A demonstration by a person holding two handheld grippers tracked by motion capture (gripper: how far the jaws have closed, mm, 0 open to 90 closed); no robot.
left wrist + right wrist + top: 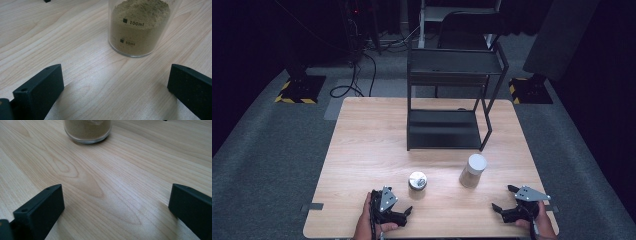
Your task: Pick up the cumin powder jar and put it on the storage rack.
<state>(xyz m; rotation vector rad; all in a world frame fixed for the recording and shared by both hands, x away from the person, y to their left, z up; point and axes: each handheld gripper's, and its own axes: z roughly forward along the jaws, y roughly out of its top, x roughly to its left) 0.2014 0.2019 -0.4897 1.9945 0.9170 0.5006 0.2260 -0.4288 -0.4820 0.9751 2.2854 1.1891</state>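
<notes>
Both grippers, left (pixel 404 216) and right (pixel 502 200), are held at the surface's (pixel 362 150) near edge, fingers spread and empty. A lidded jar (pixel 473 170) and a small jar (pixel 417 181) are set between them, unobstructed; a black rack (pixel 447 130) is placed toward the far edge.

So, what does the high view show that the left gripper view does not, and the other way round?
High view: a black metal two-tier rack, a small silver-lidded jar, the taller jar's white lid and the right gripper. Left gripper view: printed 100ml and 50ml marks on the clear jar of tan powder. Shared: the light wooden table, the open left gripper and that jar, apparently the same one.
</notes>
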